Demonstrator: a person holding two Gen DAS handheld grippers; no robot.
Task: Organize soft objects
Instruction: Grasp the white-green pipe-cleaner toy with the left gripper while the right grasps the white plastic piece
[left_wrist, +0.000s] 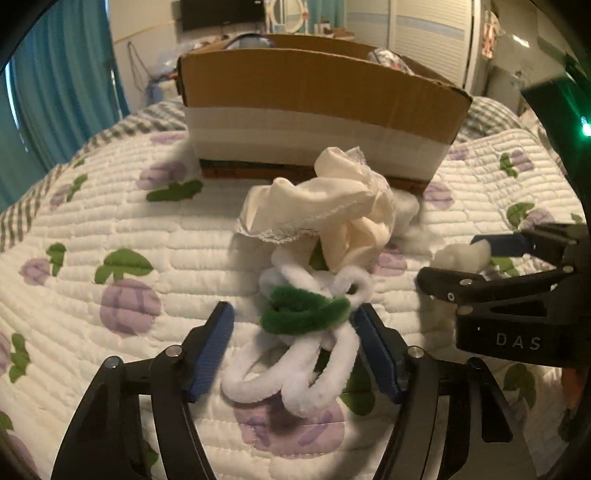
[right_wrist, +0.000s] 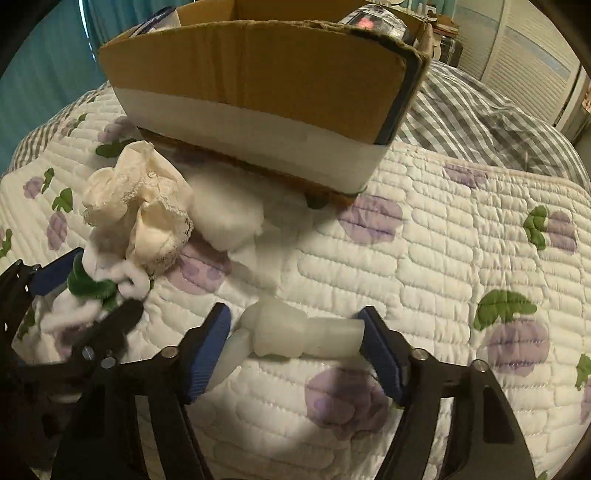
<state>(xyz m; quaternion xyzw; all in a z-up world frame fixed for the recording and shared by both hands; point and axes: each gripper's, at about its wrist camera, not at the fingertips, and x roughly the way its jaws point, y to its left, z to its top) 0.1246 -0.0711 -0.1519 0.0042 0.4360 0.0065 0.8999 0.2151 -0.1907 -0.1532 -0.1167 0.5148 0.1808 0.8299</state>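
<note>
A white and green fuzzy rope bundle (left_wrist: 306, 332) lies on the quilt between the open fingers of my left gripper (left_wrist: 295, 325); it also shows in the right wrist view (right_wrist: 96, 291). A cream lace-edged cloth (left_wrist: 325, 206) lies crumpled just beyond it, in front of the cardboard box (left_wrist: 317, 92). My right gripper (right_wrist: 295, 332) is open around a white foam piece (right_wrist: 295, 332), its pads beside the ends. The right gripper (left_wrist: 480, 258) also shows in the left wrist view. A white cotton wad (right_wrist: 225, 214) lies by the box (right_wrist: 258, 74).
The floral quilted bed cover (right_wrist: 443, 258) spans both views. A grey striped blanket (right_wrist: 480, 122) lies behind the box on the right. Teal curtains (left_wrist: 55, 92) hang at the left. The box holds some items at its far side.
</note>
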